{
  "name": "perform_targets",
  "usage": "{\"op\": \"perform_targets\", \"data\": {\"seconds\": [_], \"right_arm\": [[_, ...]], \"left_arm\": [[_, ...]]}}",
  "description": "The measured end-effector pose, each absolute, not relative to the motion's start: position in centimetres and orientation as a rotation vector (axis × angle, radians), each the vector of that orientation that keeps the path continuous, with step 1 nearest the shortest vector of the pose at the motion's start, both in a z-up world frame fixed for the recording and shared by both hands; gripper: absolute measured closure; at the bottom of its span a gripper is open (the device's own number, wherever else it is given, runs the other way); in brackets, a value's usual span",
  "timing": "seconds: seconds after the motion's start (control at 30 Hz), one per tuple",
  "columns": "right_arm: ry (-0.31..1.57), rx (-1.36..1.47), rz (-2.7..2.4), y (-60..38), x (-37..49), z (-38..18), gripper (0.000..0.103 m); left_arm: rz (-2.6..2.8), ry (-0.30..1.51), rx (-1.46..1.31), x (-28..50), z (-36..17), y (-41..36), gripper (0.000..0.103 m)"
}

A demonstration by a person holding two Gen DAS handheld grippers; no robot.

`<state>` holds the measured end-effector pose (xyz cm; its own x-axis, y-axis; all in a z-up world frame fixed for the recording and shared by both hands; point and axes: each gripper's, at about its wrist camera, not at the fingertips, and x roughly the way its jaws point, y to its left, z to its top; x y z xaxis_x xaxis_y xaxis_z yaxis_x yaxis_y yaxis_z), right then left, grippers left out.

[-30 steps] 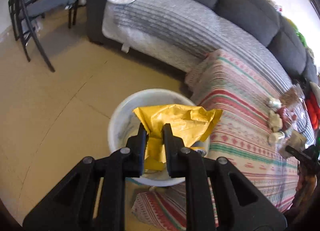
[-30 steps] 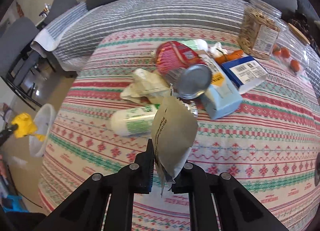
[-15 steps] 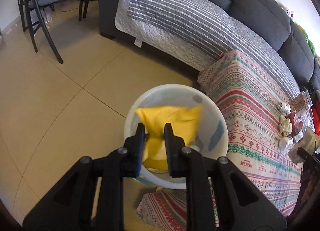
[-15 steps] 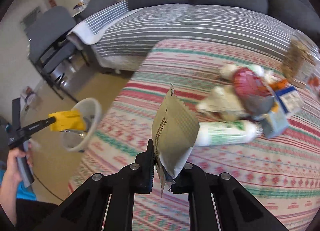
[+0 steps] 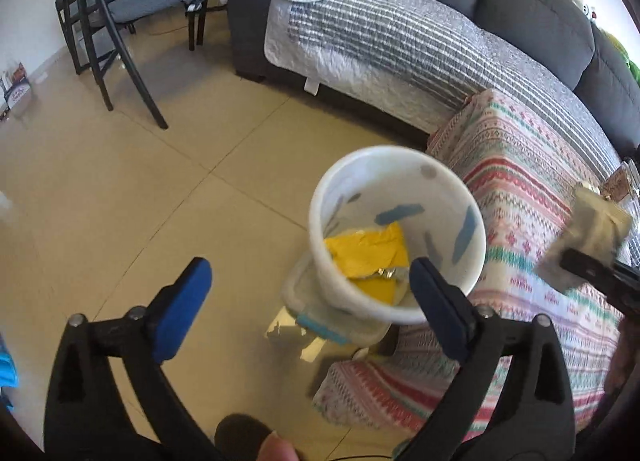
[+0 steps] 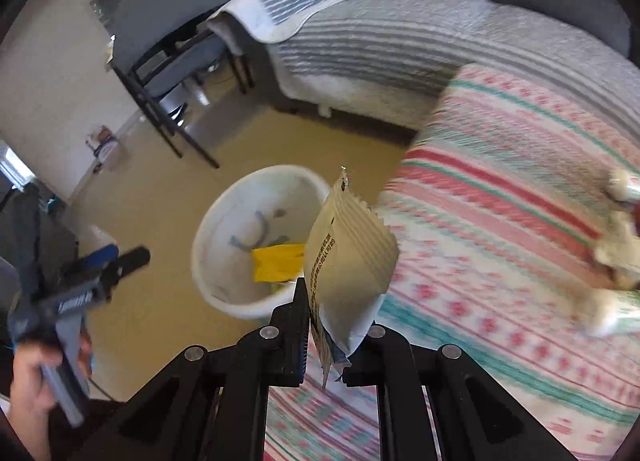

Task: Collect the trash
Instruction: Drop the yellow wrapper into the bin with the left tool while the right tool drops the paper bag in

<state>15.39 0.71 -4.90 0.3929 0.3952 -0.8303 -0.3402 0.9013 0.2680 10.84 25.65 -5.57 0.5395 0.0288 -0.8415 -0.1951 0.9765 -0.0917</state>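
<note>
In the left wrist view, the left gripper [image 5: 308, 285] has just been opening and now stands spread wide with nothing between its blue pads [image 5: 182, 301]; the yellow wrapper [image 5: 370, 257] it let go of lies at the bottom of the white bin [image 5: 400, 165], which stands on the tiled floor [image 5: 120, 197] just beside the patterned cloth [image 5: 524, 197]. So 1 piece of trash is in, judging by what lies there, along with a small silvery scrap [image 5: 390, 271] beside it. At the right edge of this view the right gripper [image 5: 588, 267] shows as a dark blur carrying 1 beige pouch [image 5: 588, 237] over the cloth. In the right wrist view, the right gripper [image 6: 324, 325] is clenched on that beige pouch [image 6: 348, 261], which stands upright between the jaws, near the bin [image 6: 208, 229] but not yet over it; the yellow wrapper [image 6: 276, 265] shows inside. The left gripper [image 6: 120, 261] is at the left edge, in a hand [image 6: 32, 385]. On the cloth [image 6: 500, 189] at the far right lie blurred pale and reddish items [image 6: 618, 253], too smeared to count. As I read it, the job is partly done: 1 wrapper binned, 1 pouch on its way, an unclear number left. Counted: 1 bin, 2 grippers, 1 wrapper, 1 pouch.
</note>
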Motion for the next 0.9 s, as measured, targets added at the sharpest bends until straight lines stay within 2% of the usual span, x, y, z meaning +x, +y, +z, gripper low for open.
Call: {"op": "perform_targets", "data": {"seconds": [0.47, 0.5, 0.57, 0.6, 0.63, 0.83, 0.9], "right_arm": [[1.132, 0.004, 0.449, 8.2, 18.3, -8.5, 0.088], [1.126, 0.003, 0.445, 8.2, 18.3, -8.5, 0.082], [1.113, 0.018, 0.437, 7.9, 18.6, -8.1, 0.061], [1.108, 0.037, 0.440, 7.7, 18.7, -7.8, 0.035], [1.100, 0.054, 0.445, 7.2, 18.6, -7.6, 0.023], [1.026, 0.084, 0.409, 4.4, 17.2, -3.9, 0.022], [1.001, 0.059, 0.383, 2.9, 16.5, -2.8, 0.019]], "left_arm": [[0.117, 1.057, -0.173, 9.4, -6.4, 26.7, 0.004], [0.116, 1.055, -0.172, 9.3, -6.3, 26.6, 0.004], [0.114, 1.053, -0.175, 9.4, -6.3, 26.6, 0.004], [0.114, 1.053, -0.177, 9.4, -6.3, 26.6, 0.004], [0.114, 1.054, -0.177, 9.4, -6.3, 26.6, 0.004], [0.093, 1.064, -0.180, 10.0, -6.3, 25.2, 0.004], [0.078, 1.063, -0.176, 10.2, -6.2, 24.6, 0.004]]}}
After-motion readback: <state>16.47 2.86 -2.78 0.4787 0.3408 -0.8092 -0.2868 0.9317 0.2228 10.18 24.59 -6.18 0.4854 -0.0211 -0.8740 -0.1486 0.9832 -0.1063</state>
